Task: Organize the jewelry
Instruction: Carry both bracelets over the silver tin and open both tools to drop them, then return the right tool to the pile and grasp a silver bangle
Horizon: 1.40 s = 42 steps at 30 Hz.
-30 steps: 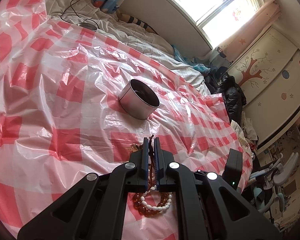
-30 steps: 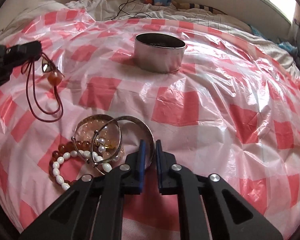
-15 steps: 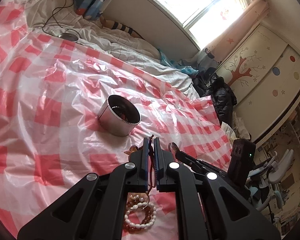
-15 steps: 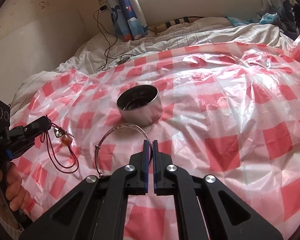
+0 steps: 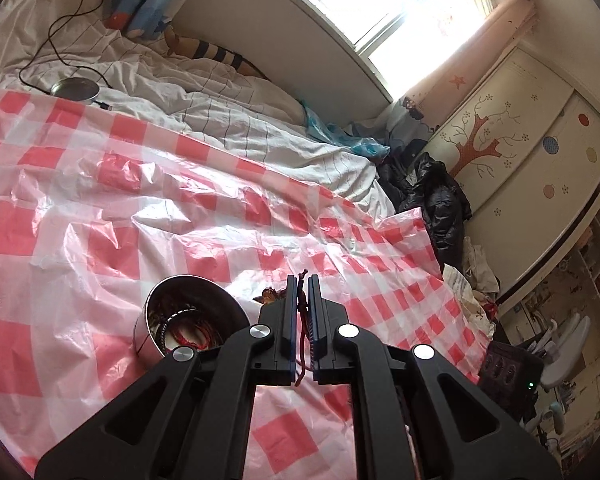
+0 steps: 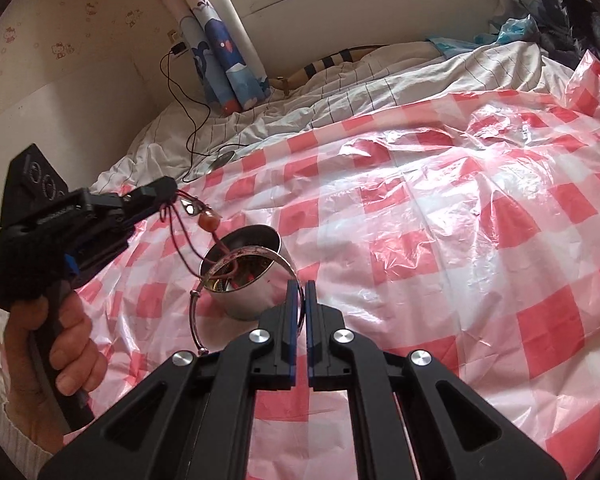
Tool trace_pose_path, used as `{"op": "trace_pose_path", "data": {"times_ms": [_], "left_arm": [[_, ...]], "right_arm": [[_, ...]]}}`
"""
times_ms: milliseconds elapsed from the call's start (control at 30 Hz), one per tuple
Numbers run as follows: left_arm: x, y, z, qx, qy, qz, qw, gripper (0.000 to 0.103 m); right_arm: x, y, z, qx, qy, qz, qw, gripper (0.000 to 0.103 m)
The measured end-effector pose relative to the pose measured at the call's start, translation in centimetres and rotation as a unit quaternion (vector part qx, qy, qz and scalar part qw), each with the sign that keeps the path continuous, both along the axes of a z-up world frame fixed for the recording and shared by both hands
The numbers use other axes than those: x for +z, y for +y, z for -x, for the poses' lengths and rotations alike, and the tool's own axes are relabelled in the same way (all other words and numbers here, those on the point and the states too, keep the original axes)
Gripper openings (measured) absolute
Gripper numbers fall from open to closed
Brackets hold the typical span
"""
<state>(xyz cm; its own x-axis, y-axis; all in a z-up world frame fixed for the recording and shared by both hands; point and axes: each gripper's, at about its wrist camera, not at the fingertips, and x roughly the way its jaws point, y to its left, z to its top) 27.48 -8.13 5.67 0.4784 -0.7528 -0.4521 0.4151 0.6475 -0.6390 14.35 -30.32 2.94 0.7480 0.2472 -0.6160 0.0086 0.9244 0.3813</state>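
Both grippers hang over the round metal tin [image 6: 247, 276] on the red-checked plastic sheet [image 6: 440, 240], so each piece can drop straight in. The left gripper [image 6: 171, 192] has its jaws pressed together on a dark red cord necklace [image 6: 180, 240]; its amber bead and small pendant dangle above the rim, and the loop trails down into the tin. The right gripper [image 6: 298, 286] pinches a thin silver bangle [image 6: 196, 312] by its edge, so the ring hangs tilted in front of the tin, its top near the rim. Inside the tin I think there are beads and red cord, though it's dim.
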Motion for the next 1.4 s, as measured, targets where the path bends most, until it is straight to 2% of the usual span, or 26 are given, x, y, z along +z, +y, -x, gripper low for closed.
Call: {"op": "trace_pose_path", "data": {"times_ms": [67, 133, 167, 200, 267, 367, 467, 600, 700, 767, 833, 900, 1000, 1067, 1100, 1167, 1200, 1233, 1333, 1400], "left_arm": [[-1.8, -0.5, -1.2, 0.008, 0.02, -0.033, 0.9992, 0.005], [-4.0, -0.7, -2.4, 0.018, 0.057, -0.086, 0.9945, 0.007], [-4.8, -0.6, -2.7, 0.022, 0.077, -0.106, 0.9912, 0.015], [-5.3, -0.2, -2.8, 0.027, 0.089, -0.119, 0.9885, 0.028], [-5.1, 0.7, -2.2, 0.035, 0.081, -0.13, 0.9877, 0.034], [-3.1, 1.7, 0.2, 0.044, 0.044, -0.166, 0.9842, 0.057], [-1.2, 3.4, 3.6, 0.05, 0.012, -0.177, 0.9828, 0.061], [-0.4, 6.3, 7.9, 0.093, -0.006, -0.197, 0.976, 0.074], [-1.3, 8.5, 10.4, 0.129, -0.003, -0.179, 0.9755, 0.081], [-2.6, 9.4, 10.5, 0.136, 0.023, -0.165, 0.9766, 0.081], [-3.3, 9.7, 9.8, 0.135, 0.044, -0.165, 0.976, 0.081], [-3.3, 9.5, 9.7, 0.137, 0.031, -0.176, 0.9743, 0.081], [-2.9, 9.0, 10.2, 0.133, 0.015, -0.186, 0.9735, 0.081], [-2.7, 8.7, 10.4, 0.129, 0.005, -0.19, 0.9733, 0.081], [-2.6, 8.4, 10.6, 0.126, 0.002, -0.196, 0.9725, 0.081], [-2.3, 8.0, 11.3, 0.118, -0.007, -0.204, 0.9719, 0.081], [-2.2, 7.8, 12.1, 0.113, -0.013, -0.205, 0.9721, 0.081], [-2.2, 7.7, 13.1, 0.11, -0.018, -0.207, 0.972, 0.081], [-3.1, 7.0, 15.6, 0.098, -0.014, -0.211, 0.9725, 0.081], [-3.5, 6.4, 16.5, 0.086, -0.007, -0.209, 0.9741, 0.081]], "right_arm": [[0.0, 0.0, 0.0, -0.001, 0.0, 0.003, 1.0, 0.004], [0.0, 0.0, 0.0, -0.001, 0.003, 0.007, 1.0, 0.004], [-0.1, 0.0, -0.2, -0.001, 0.003, 0.009, 1.0, 0.004], [-0.1, 0.1, -0.2, -0.001, 0.003, 0.011, 1.0, 0.004], [-0.1, 0.3, -0.2, 0.002, 0.003, 0.014, 1.0, 0.004], [-0.1, 1.2, -0.5, 0.012, 0.004, 0.03, 0.999, 0.004], [0.0, 2.6, -1.4, 0.026, 0.002, 0.054, 0.998, 0.004], [0.2, 5.1, -4.9, 0.041, 0.002, 0.078, 0.996, 0.004], [-0.1, 7.3, -7.8, 0.053, 0.007, 0.103, 0.993, 0.004], [-0.7, 8.3, -9.4, 0.054, 0.012, 0.118, 0.991, 0.004], [-1.6, 8.7, -10.8, 0.054, 0.031, 0.129, 0.99, 0.005], [-2.7, 8.7, -11.5, 0.054, 0.055, 0.137, 0.988, 0.006], [-2.3, 7.5, -9.3, 0.041, 0.046, 0.128, 0.99, 0.006], [-0.9, 6.6, -6.0, 0.04, 0.027, 0.122, 0.991, 0.006], [-0.3, 6.2, -4.1, 0.042, 0.021, 0.122, 0.991, 0.009], [0.7, 5.4, 0.3, 0.054, 0.012, 0.122, 0.991, 0.027], [1.0, 5.0, 2.6, 0.061, 0.006, 0.119, 0.991, 0.032], [1.2, 4.6, 4.5, 0.068, 0.002, 0.113, 0.991, 0.032], [-0.1, 3.8, 9.2, 0.091, -0.003, 0.076, 0.993, 0.033], [-1.9, 3.9, 10.0, 0.092, 0.04, 0.065, 0.993, 0.033]]}}
